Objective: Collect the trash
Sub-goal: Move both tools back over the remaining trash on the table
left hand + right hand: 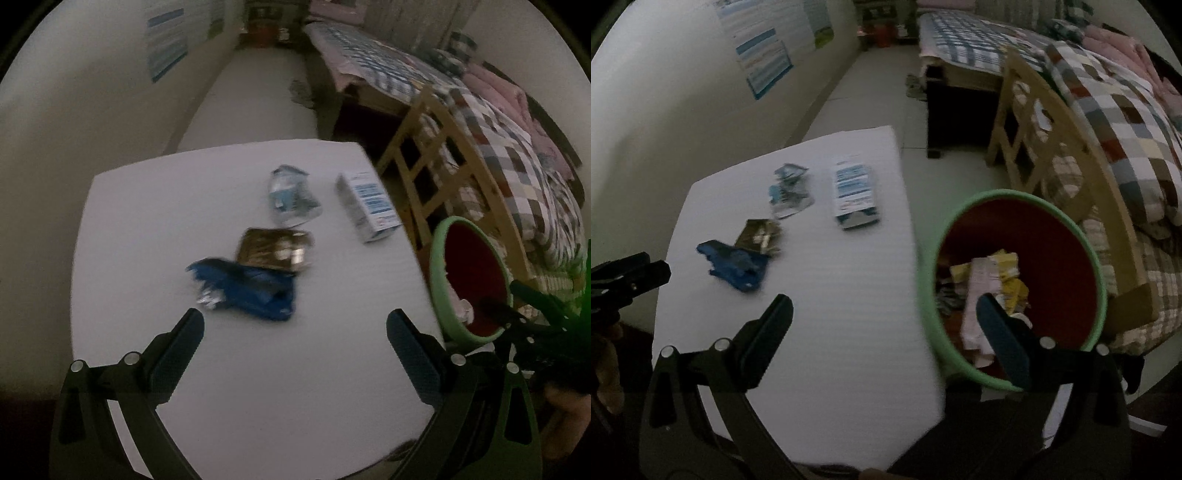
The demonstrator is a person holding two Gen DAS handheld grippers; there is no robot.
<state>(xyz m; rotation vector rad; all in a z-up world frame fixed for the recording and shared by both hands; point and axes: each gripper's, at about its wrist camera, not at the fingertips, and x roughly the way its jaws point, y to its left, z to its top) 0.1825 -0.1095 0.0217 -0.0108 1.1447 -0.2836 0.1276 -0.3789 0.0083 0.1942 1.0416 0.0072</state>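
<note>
Trash lies on a white table [147, 229] [831, 295]: a blue crumpled wrapper [247, 291] [733, 264], a dark gold wrapper [275, 249] [759, 234], a clear crumpled packet [291, 195] [790, 192] and a white-and-blue carton [369, 205] [855, 194]. A green-rimmed bin with a red inside [472, 280] [1052, 236] stands off the table's right edge, holding yellow and pale scraps [990, 280]. My left gripper [295, 328] is open just short of the blue wrapper, empty. My right gripper [884, 314] is open and empty, its right finger over the bin.
A wooden chair [439, 162] [1045, 140] stands past the bin, against a bed with a checkered quilt [517, 155] [1126, 110]. A wall with posters [166, 40] [764, 62] runs along the left. The left gripper's side [624, 280] shows in the right wrist view.
</note>
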